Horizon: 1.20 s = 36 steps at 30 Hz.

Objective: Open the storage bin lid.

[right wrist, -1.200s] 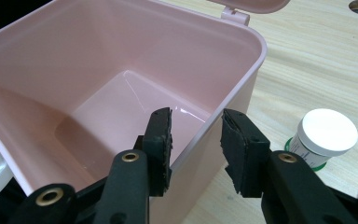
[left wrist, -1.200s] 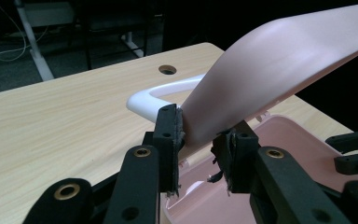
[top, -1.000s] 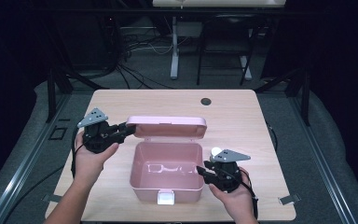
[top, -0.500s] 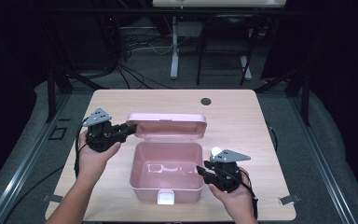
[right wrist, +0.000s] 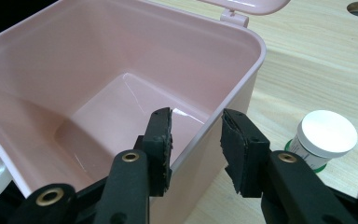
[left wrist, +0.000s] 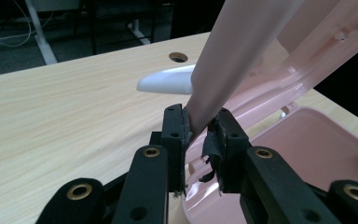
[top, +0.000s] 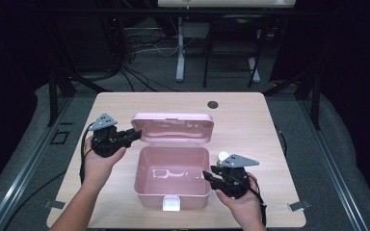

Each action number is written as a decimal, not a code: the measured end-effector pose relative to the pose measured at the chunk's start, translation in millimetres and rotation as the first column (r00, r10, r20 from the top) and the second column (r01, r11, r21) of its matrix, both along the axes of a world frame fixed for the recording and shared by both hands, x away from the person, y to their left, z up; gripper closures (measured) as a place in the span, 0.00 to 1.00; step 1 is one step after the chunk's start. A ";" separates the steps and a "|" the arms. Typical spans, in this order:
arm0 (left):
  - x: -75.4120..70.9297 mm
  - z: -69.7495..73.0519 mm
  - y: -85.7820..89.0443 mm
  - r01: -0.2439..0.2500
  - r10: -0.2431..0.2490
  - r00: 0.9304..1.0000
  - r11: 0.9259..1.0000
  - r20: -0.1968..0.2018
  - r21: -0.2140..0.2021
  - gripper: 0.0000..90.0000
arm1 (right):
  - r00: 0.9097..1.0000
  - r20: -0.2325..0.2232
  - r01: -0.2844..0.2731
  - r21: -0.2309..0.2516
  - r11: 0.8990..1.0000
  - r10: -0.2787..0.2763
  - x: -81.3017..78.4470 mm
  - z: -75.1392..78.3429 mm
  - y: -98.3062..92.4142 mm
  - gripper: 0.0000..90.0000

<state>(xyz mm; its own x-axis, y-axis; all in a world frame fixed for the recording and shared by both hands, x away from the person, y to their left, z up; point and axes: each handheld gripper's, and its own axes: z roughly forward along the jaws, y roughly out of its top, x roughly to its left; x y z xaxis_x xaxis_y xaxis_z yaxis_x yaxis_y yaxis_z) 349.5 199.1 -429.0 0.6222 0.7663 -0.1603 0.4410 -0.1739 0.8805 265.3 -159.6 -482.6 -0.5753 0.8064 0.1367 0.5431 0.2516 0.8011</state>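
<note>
A pink plastic box (top: 171, 191) stands open on the wooden table (top: 255, 130), with its lid (top: 173, 127) tilted up at the back. My left gripper (top: 136, 134) is at the lid's left edge. In the left gripper view its jaws have just been closing, and the left gripper (left wrist: 198, 128) now presses both pads on the lid's edge (left wrist: 242, 46). My right gripper (top: 206, 175) sits at the box's right wall. The right gripper (right wrist: 196, 135) straddles that wall (right wrist: 242, 79), one jaw inside and one outside, with a gap showing beside the outer pad.
A small white-capped jar (right wrist: 328, 135) with a green label stands on the table just right of the box, next to my right hand. A white latch (top: 172, 204) sits on the box's front wall. A round cable hole (top: 213, 104) lies near the table's far edge.
The left gripper's jaws have closed onto the lid's left edge, and the lid stands a little more upright. The right gripper and the box have stayed in place.
</note>
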 end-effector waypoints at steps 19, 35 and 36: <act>6.1 -7.4 0.2 -0.015 0.015 1.000 1.000 -0.011 -0.016 0.88 | 1.000 0.003 0.003 0.004 1.000 -0.003 0.1 -1.1 0.3 0.70; 13.2 -8.8 -1.2 -0.047 0.046 0.998 0.999 -0.033 -0.026 0.91 | 1.000 -0.001 0.006 0.008 1.000 -0.006 0.1 -1.6 0.6 0.70; 13.6 -8.5 -1.4 -0.050 0.049 0.998 0.998 -0.037 -0.024 0.91 | 1.000 0.001 0.006 0.010 1.000 -0.006 0.3 -1.8 0.7 0.70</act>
